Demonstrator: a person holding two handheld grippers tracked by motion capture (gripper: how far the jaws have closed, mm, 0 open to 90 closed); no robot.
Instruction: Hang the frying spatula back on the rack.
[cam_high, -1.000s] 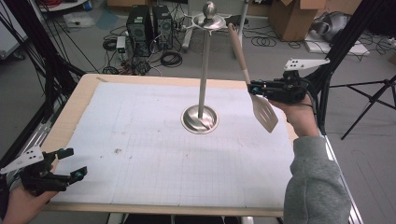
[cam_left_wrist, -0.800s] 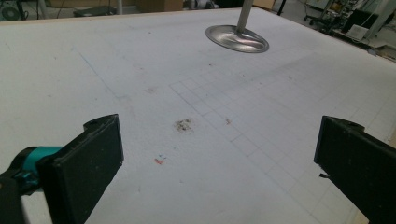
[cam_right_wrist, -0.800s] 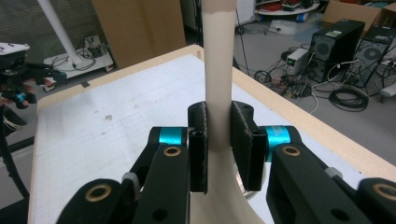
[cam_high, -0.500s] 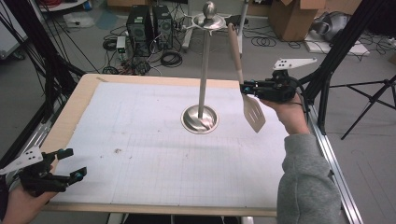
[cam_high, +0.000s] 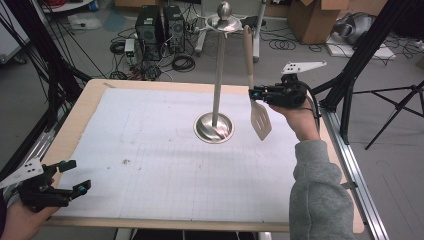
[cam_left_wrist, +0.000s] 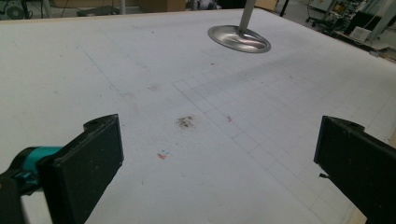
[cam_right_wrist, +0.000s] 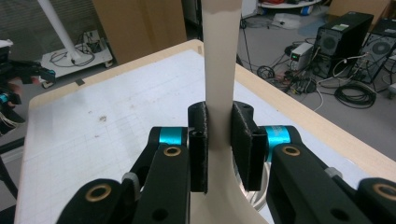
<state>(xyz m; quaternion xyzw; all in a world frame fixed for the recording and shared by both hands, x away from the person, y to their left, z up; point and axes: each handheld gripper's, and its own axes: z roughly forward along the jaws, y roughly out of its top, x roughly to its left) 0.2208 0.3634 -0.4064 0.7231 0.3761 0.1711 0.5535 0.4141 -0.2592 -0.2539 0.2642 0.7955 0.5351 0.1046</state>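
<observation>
My right gripper (cam_high: 253, 93) pinches one spatula (cam_high: 260, 119) by the lower part of its pale handle, both pads (cam_right_wrist: 198, 140) pressed flat against it. The spatula hangs nearly upright in the air, slotted blade down, just beside the one metal stand (cam_high: 218, 80) that rises from its round base at the middle of the table (cam_high: 150, 150). My left gripper (cam_high: 70, 176) rests at the near left corner, its two jaws spread wide with nothing between them. One small dark stain (cam_left_wrist: 186, 122) marks the gridded sheet ahead of it.
</observation>
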